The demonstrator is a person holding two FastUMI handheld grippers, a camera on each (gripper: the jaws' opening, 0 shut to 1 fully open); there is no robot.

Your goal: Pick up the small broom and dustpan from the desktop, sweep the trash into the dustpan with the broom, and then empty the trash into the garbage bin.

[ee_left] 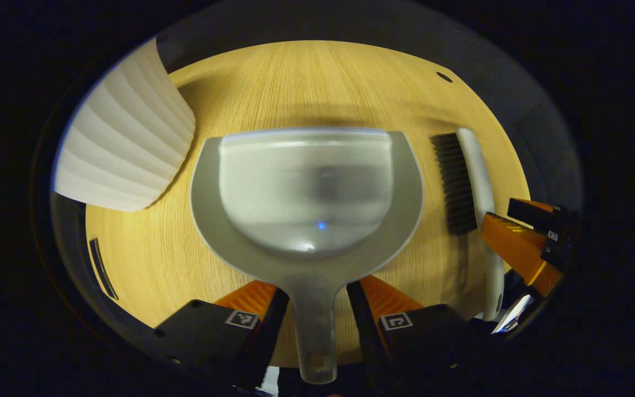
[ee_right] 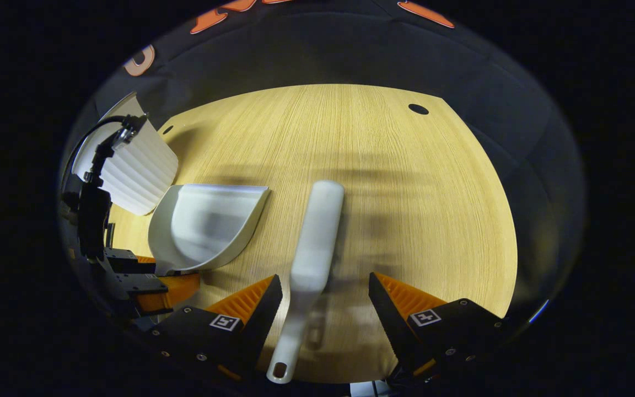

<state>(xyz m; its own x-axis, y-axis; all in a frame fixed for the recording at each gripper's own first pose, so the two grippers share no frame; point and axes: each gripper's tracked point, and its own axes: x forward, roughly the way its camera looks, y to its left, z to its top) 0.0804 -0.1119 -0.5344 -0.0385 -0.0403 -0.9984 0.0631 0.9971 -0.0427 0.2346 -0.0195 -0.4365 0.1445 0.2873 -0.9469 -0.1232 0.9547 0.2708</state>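
On the wooden bench (ee_right: 394, 182), my left gripper (ee_left: 317, 309) straddles the dustpan (ee_left: 306, 187) handle and my right gripper (ee_right: 326, 303) the broom (ee_right: 312, 248) handle, both lengthwise, fingers spread, neither clenched yet.

Warm overhead light on the desktop (ee_left: 317, 82), dim toward the rims. Dustpan (ee_left: 306, 187) looks soft and blurred in the left gripper view, with glare along its front lip. Broad soft shadows behind the broom (ee_right: 317, 231). Heavy fisheye bending at edges.
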